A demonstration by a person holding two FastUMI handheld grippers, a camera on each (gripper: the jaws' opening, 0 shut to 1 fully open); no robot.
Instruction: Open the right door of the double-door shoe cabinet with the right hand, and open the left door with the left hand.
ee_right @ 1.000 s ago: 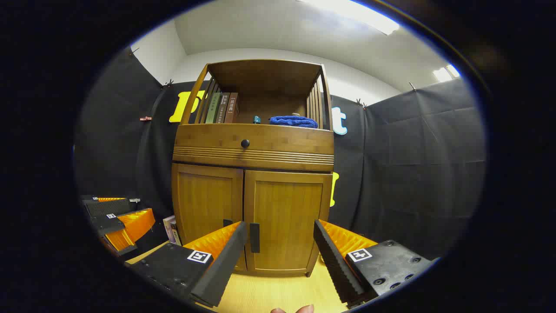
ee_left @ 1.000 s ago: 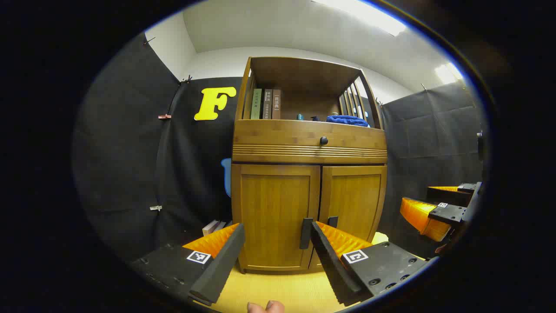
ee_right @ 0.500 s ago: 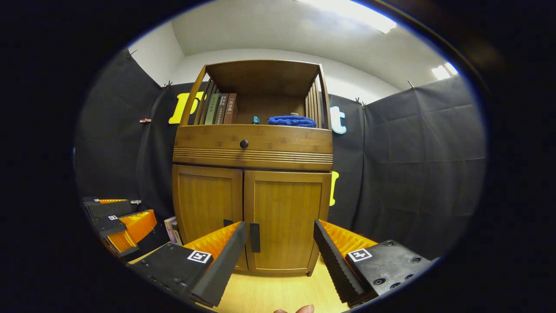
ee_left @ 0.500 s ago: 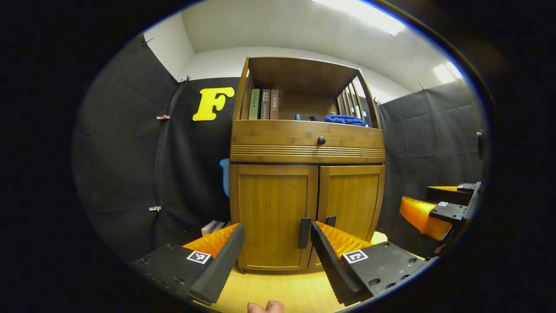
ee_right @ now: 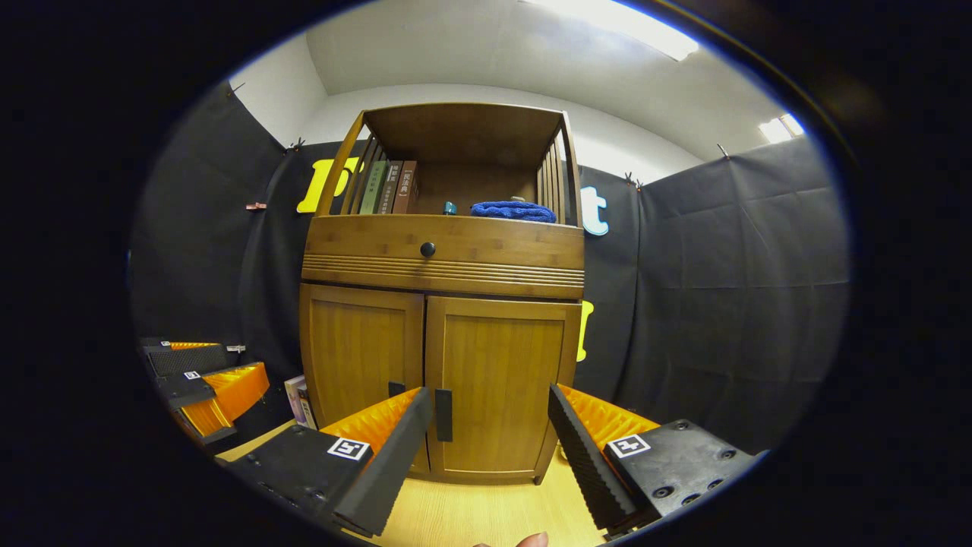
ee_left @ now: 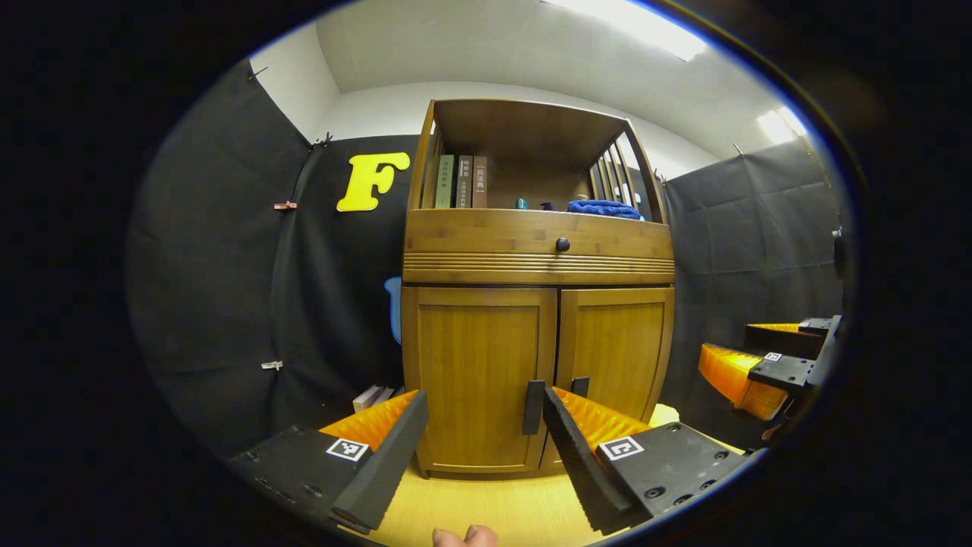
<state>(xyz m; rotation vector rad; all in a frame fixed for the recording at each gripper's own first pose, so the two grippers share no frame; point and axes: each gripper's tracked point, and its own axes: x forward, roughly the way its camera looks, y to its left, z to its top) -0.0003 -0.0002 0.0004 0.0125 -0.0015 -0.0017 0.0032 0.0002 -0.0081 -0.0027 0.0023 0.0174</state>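
Observation:
A wooden shoe cabinet stands ahead with both lower doors closed. In the left gripper view the left door carries a dark vertical handle and the right door a second handle. My left gripper is open, short of the doors, with the left handle just inside its right finger. In the right gripper view my right gripper is open in front of the right door, its handle beside the left finger. Each gripper also appears at the edge of the other's view.
Above the doors is a drawer with a round black knob. The open top shelf holds books and a blue cloth. More books lean on the floor left of the cabinet. The floor is light wood.
Almost nothing moves; both views shift only slightly against the cabinet, and both grippers stay open.

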